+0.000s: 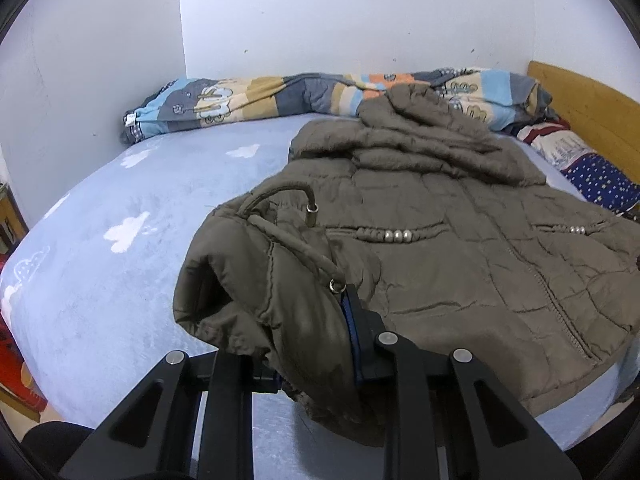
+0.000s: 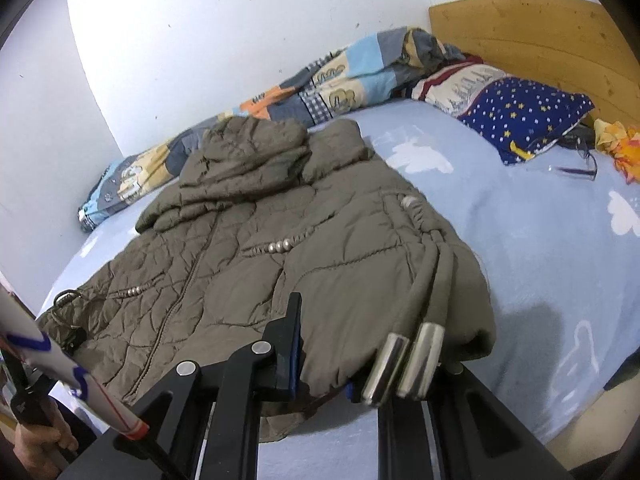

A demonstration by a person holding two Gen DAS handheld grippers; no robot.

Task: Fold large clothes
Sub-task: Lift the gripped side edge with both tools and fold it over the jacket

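A: Start at your left. How much room do you have?

B: On your left the bed is bare light-blue sheet, from the near edge up to the far edge, where a rolled patterned quilt lies along the wall. That side is open. The far left corner sits tight against two white walls.

A: And the coat?

B: Your brown padded jacket lies spread over the middle of the bed, its hood bunched toward the quilt and its hem at the near edge, toward you. Your left claw is pressed together on the jacket's near left corner; the cloth is bunched up over the fingers, with a drawcord looping on top.

A: The right side?

B: Your right claw is likewise pinching the jacket, at its near right corner. Two metal-tipped cord ends hang over the cloth just beside its right finger. In the right wrist view your left hand shows low at the left, holding the other tool.

A: Beyond that?

B: To the right of the jacket the sheet is open again up to a star-patterned pillow at the wooden headboard. A pair of glasses lies just beside the pillow, well apart from the jacket.
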